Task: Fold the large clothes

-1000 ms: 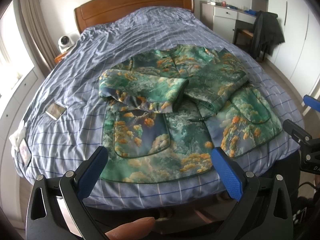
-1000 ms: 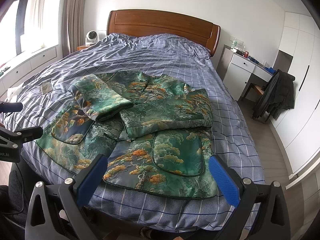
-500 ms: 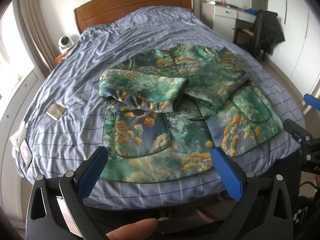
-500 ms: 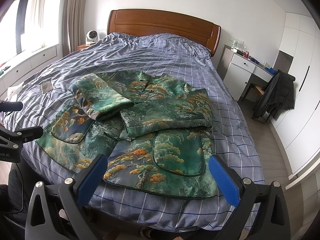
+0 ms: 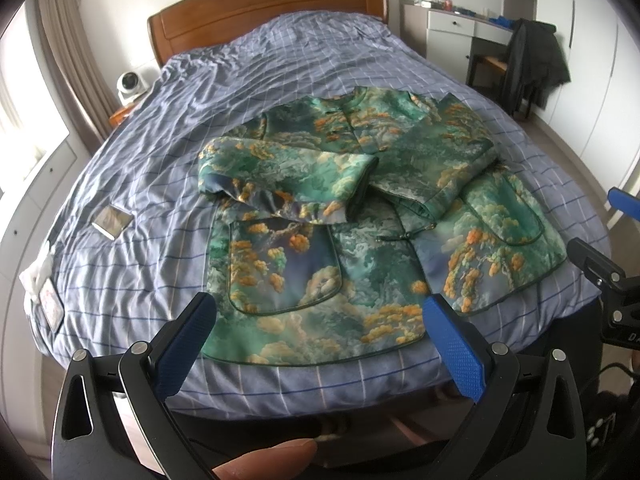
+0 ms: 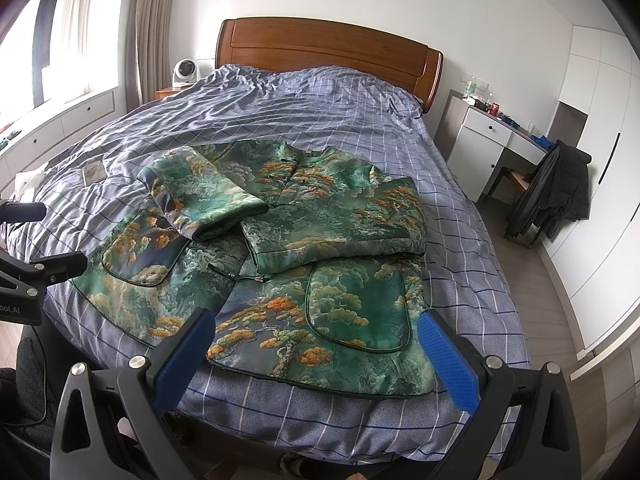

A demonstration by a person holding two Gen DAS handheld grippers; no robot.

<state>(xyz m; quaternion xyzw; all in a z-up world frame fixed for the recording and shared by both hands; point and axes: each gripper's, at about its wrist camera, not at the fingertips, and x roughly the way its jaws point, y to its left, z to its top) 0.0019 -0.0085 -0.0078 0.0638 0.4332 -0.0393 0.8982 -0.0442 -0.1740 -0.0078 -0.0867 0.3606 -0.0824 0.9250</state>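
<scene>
A green jacket with orange tree print (image 5: pixel 320 264) lies front-up on the bed, hem toward me, both sleeves folded across the chest. It also shows in the right wrist view (image 6: pixel 304 280). My left gripper (image 5: pixel 320 328) is open and empty, just above the hem's left part at the foot of the bed. My right gripper (image 6: pixel 316 340) is open and empty, above the hem's right part. Neither touches the fabric. The right gripper shows at the right edge of the left wrist view (image 5: pixel 612 280).
The bed (image 5: pixel 120 264) has a blue checked cover and a wooden headboard (image 6: pixel 320 48). Small flat items (image 5: pixel 112 222) lie on the cover's left side. A white desk (image 6: pixel 492 140) and a chair with a dark coat (image 6: pixel 560 192) stand at the right.
Both grippers have crept slightly forward toward the hem. The jacket has not moved.
</scene>
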